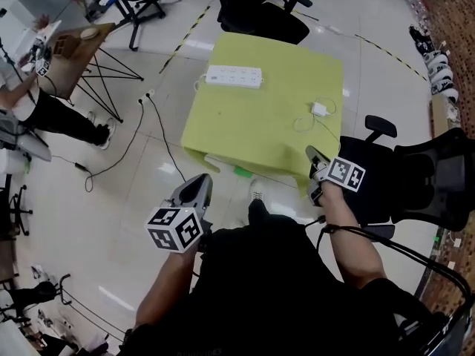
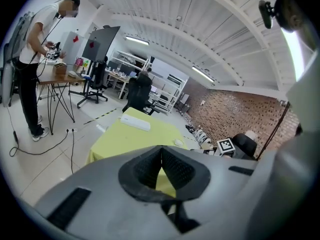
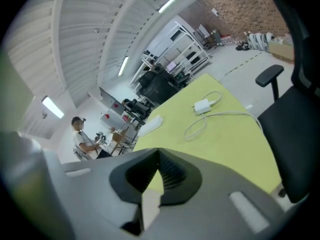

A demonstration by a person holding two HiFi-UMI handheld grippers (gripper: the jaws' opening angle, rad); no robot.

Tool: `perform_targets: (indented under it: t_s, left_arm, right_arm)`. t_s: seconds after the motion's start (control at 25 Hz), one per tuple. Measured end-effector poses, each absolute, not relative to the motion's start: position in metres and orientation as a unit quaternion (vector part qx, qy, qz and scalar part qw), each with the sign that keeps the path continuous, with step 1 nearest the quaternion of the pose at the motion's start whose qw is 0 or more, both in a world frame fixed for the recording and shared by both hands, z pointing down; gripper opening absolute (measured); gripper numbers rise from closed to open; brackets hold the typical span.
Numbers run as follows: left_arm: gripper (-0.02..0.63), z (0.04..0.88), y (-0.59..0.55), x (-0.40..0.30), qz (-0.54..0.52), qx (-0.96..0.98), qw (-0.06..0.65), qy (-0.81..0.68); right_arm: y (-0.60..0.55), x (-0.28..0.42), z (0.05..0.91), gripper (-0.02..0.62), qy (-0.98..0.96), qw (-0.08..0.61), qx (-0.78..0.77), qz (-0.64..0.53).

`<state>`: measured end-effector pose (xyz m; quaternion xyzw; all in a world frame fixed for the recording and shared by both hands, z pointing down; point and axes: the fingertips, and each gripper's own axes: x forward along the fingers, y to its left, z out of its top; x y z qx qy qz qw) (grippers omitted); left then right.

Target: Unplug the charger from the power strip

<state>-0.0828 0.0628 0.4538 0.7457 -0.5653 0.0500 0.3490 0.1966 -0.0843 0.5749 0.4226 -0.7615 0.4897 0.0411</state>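
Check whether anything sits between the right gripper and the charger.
Nothing visible blocks the way: between the right gripper and the charger lie only bare table and its own looped cable.

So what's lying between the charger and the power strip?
Nothing: only bare green table between the charger and the power strip, in the head view.

Yellow-green table (image 1: 252,117), black office chair (image 1: 430,180) beside it, person (image 2: 30,49) standing

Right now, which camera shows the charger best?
Right gripper view: the charger lies large and unobstructed on the green table, cable looped beside it. Head view shows the charger small, from above, apart from the power strip. Left gripper view shows only a tiny white speck.
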Motion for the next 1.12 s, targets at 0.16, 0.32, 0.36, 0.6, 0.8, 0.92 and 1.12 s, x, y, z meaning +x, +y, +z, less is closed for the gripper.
perform_targets:
  t_s: [0.16, 0.32, 0.36, 0.6, 0.8, 0.92, 1.12]
  left_arm:
    - [0.006, 0.461, 0.093, -0.069, 0.037, 0.753, 0.357, -0.552]
    - [0.006, 0.466, 0.11, -0.046, 0.028, 0.765, 0.362, -0.533]
    - [0.006, 0.468, 0.113, -0.041, 0.031, 0.767, 0.363, -0.528]
    - [0.006, 0.464, 0.13, -0.003, 0.04, 0.787, 0.363, -0.497]
    - [0.006, 0.457, 0.137, 0.024, 0.056, 0.796, 0.345, -0.494]
    - [0.006, 0.451, 0.133, 0.04, 0.045, 0.788, 0.343, -0.509]
    - [0.006, 0.437, 0.132, 0.076, 0.028, 0.776, 0.333, -0.535]
  right_arm:
    - [-0.025, 0.16, 0.522, 0.002, -0.828, 0.039, 0.355, 0.433]
    - [0.023, 0.141, 0.489, 0.002, -0.855, 0.042, 0.304, 0.419]
    - [0.032, 0.136, 0.485, 0.002, -0.854, 0.038, 0.294, 0.428]
    - [0.056, 0.124, 0.445, 0.0, -0.856, -0.004, 0.262, 0.446]
    - [0.076, 0.134, 0.419, 0.002, -0.87, -0.014, 0.233, 0.433]
    - [0.087, 0.156, 0.41, 0.002, -0.897, 0.013, 0.23, 0.377]
    - [0.108, 0.207, 0.402, 0.002, -0.937, 0.083, 0.244, 0.234]
